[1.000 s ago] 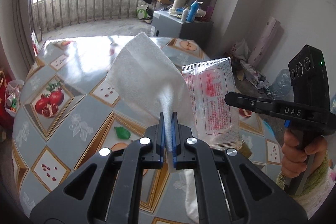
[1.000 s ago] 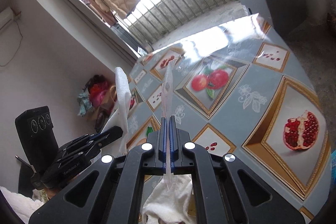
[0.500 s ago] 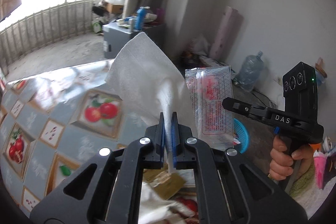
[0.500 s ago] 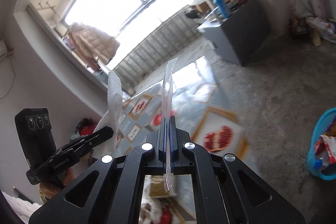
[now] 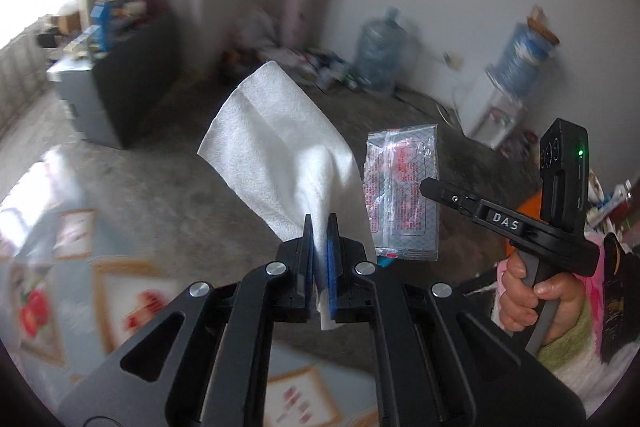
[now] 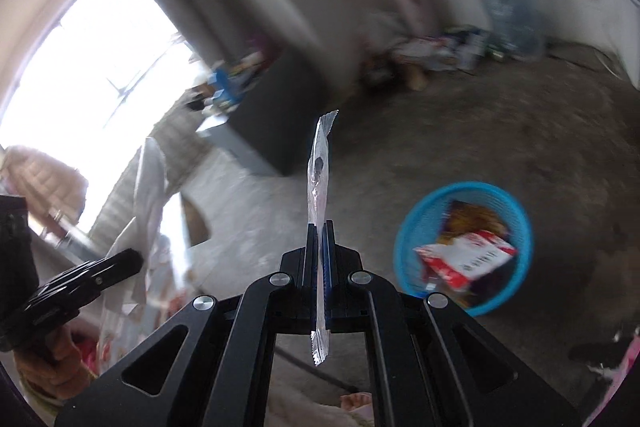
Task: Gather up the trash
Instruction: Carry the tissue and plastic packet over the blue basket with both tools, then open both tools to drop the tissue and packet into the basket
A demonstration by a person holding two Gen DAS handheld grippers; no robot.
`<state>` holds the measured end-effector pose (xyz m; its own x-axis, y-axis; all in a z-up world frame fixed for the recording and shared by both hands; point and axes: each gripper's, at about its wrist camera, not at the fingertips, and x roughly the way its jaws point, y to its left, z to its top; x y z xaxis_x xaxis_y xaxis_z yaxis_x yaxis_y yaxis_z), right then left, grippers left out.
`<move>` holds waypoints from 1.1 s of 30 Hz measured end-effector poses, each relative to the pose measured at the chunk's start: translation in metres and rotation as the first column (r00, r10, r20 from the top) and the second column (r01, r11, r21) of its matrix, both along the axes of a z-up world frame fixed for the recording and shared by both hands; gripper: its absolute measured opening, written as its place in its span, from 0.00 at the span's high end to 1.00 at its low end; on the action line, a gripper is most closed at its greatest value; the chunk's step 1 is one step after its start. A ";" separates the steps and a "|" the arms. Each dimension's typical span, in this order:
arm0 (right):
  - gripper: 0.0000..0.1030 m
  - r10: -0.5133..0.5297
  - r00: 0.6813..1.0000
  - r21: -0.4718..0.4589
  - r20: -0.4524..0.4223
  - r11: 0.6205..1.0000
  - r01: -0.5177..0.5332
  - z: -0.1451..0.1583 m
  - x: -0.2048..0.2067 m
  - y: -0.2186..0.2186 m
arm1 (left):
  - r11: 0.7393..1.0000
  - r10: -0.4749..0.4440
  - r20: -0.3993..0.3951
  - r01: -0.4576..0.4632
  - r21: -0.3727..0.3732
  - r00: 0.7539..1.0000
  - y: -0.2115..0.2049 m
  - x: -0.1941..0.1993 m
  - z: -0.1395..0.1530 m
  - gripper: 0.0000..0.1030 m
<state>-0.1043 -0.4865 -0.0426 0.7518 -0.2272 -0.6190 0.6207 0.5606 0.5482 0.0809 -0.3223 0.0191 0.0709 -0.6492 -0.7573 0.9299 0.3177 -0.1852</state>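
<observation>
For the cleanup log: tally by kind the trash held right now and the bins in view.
White paper napkin, in the left gripper: 1
Clear plastic wrapper, in the right gripper: 1
Blue basket, wrappers already inside: 1
Total: 3

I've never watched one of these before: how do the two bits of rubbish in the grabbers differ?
The napkin is white, soft and creased; the wrapper is clear, shiny plastic with red print. The napkin looks bigger and flops; the wrapper stays flat and stiff. The left gripper pinches the napkin, the right gripper the wrapper. Both are held up in the air.
</observation>
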 end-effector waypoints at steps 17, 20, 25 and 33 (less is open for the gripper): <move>0.97 -0.219 0.886 -0.224 -0.409 0.965 0.135 -0.134 0.028 -0.102 | 0.946 -0.149 -0.044 0.155 0.286 0.988 -0.222 -0.026 -0.179 0.96; 0.96 -0.173 0.886 -0.155 -0.429 0.981 0.116 -0.166 0.038 -0.115 | 0.921 -0.153 -0.108 0.181 0.345 0.982 -0.239 -0.025 -0.214 0.86; 0.82 -0.118 0.927 0.029 -0.355 0.990 0.137 -0.196 0.031 -0.126 | 0.892 -0.132 -0.144 0.181 0.414 0.981 -0.250 -0.027 -0.247 0.64; 0.63 -0.173 0.965 0.150 -0.197 0.967 0.204 -0.193 -0.001 -0.132 | 0.922 -0.101 -0.134 0.143 0.359 0.986 -0.241 -0.021 -0.225 0.54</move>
